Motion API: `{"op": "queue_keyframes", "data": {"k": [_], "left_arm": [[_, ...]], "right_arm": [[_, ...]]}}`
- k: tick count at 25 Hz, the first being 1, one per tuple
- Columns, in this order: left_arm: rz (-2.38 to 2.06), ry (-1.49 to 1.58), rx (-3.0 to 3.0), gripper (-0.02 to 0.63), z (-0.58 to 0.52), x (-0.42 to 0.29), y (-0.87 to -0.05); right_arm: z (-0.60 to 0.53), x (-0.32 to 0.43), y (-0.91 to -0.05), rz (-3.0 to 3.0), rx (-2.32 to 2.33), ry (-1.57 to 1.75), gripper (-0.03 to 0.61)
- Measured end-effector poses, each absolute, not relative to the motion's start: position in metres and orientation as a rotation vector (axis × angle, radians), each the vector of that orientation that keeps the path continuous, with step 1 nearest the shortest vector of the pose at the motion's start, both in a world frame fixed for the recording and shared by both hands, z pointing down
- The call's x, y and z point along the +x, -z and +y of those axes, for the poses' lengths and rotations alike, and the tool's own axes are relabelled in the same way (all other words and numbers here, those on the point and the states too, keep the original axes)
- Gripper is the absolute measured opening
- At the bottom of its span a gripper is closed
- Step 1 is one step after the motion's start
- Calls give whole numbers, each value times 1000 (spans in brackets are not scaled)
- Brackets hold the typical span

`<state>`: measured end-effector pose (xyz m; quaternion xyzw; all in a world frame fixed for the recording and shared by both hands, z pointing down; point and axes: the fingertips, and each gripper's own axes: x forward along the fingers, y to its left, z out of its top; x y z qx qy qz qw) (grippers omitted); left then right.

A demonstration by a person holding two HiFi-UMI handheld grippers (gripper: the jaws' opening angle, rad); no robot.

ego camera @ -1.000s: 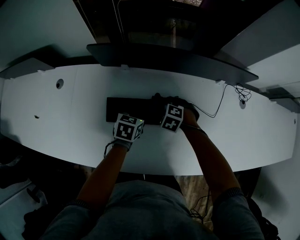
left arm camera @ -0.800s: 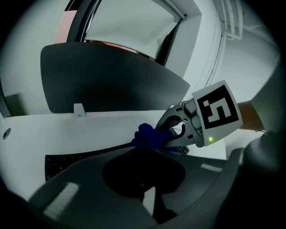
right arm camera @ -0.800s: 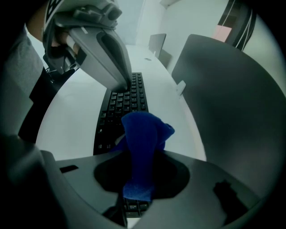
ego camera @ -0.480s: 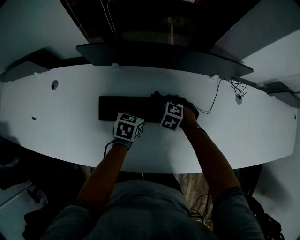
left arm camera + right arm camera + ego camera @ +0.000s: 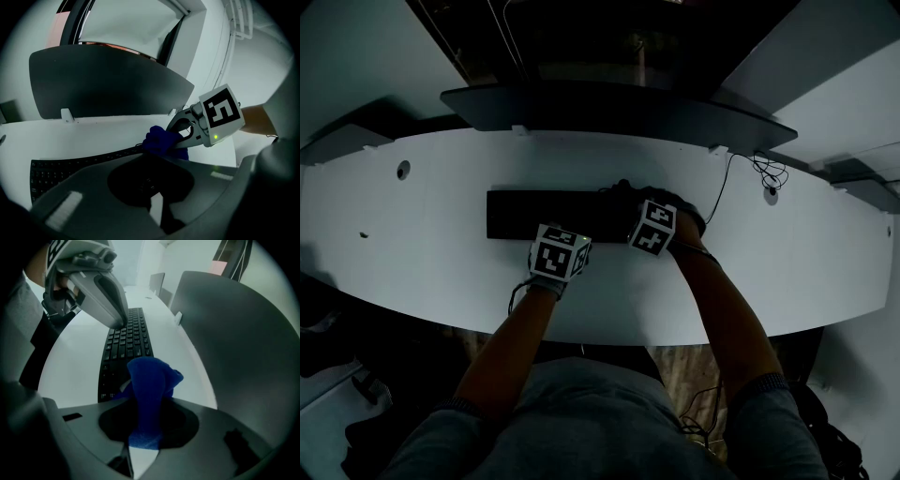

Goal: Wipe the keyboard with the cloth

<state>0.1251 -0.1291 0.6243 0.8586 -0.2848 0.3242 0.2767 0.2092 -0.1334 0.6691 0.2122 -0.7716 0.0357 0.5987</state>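
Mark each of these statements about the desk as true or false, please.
1. The right tool is clamped on the cloth. True.
2. The cloth is red. False: it is blue.
3. The keyboard lies on the white desk. True.
4. The left tool also grips the cloth. False: its jaws are together with nothing between them.

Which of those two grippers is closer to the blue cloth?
Right. The right gripper has the blue cloth clamped in its jaws at the right end of the keyboard. The left gripper touches the keys farther left, apart from the cloth.
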Motion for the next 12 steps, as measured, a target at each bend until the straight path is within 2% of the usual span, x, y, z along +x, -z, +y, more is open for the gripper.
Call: {"op": "queue_keyframes", "data": {"k": [12], "left_arm": [[-782,-847,2318,8,-115,143,-612]], "right_arm": [[-122,257,-670,-1734,517,-109,120]]}}
